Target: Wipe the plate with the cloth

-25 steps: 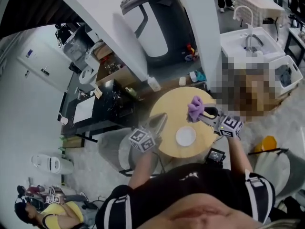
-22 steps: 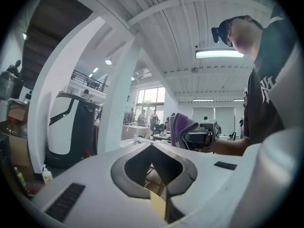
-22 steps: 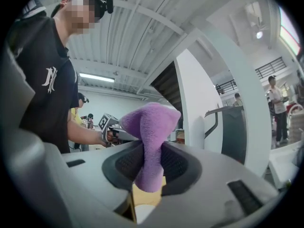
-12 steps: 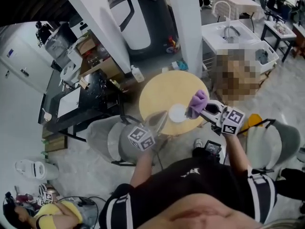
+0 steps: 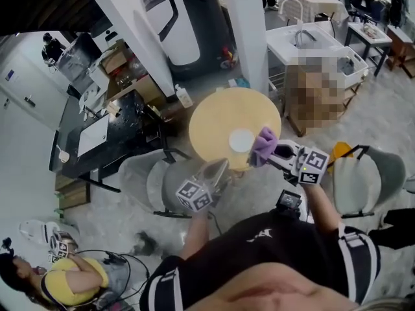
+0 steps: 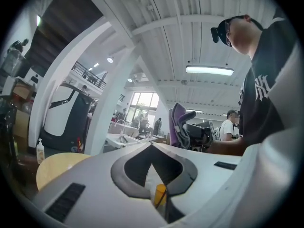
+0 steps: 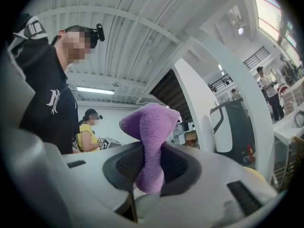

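The purple cloth (image 7: 151, 127) is clamped in the jaws of the right gripper (image 5: 268, 150) and is held just beside the white plate (image 5: 241, 140), which is set near the round table's (image 5: 213, 116) near edge. The jaws of the left gripper (image 5: 222, 167) are pressed together with nothing between them; it is held at that same edge, left of the plate

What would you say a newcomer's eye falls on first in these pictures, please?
The purple cloth stands out most, pinched upright in the right tongs. Next is the white plate on the round yellow table, with the cloth right beside it in the head view. The left tongs are shut and empty by the table's near edge.
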Available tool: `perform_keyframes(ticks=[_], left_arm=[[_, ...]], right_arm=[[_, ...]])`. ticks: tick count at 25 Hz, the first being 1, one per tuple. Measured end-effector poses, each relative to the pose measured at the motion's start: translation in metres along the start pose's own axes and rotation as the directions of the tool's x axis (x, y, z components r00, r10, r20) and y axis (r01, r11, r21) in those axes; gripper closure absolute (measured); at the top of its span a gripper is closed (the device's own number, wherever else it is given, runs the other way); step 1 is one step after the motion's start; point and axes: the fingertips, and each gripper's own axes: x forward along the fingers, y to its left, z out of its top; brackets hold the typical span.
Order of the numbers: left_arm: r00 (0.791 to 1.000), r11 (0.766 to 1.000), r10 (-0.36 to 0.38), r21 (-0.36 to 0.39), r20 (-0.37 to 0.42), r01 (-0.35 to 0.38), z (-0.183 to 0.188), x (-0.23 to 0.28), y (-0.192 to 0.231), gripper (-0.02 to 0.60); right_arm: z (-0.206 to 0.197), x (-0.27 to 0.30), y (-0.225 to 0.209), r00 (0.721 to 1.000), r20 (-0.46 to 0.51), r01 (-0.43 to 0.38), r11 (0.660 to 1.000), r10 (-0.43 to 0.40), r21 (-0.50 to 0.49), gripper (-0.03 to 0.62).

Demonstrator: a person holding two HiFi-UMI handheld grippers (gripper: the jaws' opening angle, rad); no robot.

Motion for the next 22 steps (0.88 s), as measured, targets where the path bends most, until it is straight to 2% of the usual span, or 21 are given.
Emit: perform_keyframes(ticks=[3, 5, 7, 9, 11, 15, 19, 22], left_arm=[[1.000, 0.999, 0.013, 0.031, 0.014, -0.014, 0.019, -0.006, -0.003, 0.568], [1.000, 0.998, -0.006, 0.058, 0.010, 0.006, 0.031, -0.009, -0.008, 0.568], [1.000, 0.996, -0.028, 0.089, -0.006, 0.028, 0.034, -0.010, -0.011, 0.568], [1.000, 0.995, -0.019, 0.102, -0.020, 0.021, 0.031, -0.008, -0.010, 0.568], [1.000, 0.995, -0.013, 0.097, -0.017, 0.015, 0.030, -0.008, -0.011, 0.568], [0.997, 0.994, -0.060, 0.087, -0.038, 0.064, 0.020, -0.005, -0.015, 0.568], [0.998, 0.997, -0.049, 0.061, -0.050, 0.052, 0.013, -0.003, -0.010, 0.568], [0.996, 0.995, -0.066, 0.069, -0.057, 0.070, 0.010, 0.002, -0.015, 0.568]], right_arm=[[0.004, 0.010, 0.000, 1.000, -0.016, -0.009, 1.000, 0.009, -0.019, 0.510], [0.011, 0.019, 0.004, 1.000, -0.011, -0.028, 0.999, 0.028, -0.044, 0.511], [0.014, 0.024, 0.010, 0.999, 0.006, -0.046, 0.996, 0.046, -0.074, 0.510], [0.016, 0.022, 0.012, 0.997, 0.044, -0.061, 0.997, 0.063, -0.050, 0.510], [0.018, 0.018, 0.016, 0.994, 0.077, -0.075, 0.996, 0.078, -0.037, 0.510], [0.011, 0.018, 0.014, 0.999, 0.022, -0.038, 0.995, 0.040, -0.096, 0.510], [0.007, 0.018, 0.016, 0.999, 0.026, -0.033, 0.998, 0.034, -0.057, 0.510], [-0.001, 0.008, 0.013, 1.000, 0.005, -0.001, 0.999, 0.001, -0.047, 0.510]])
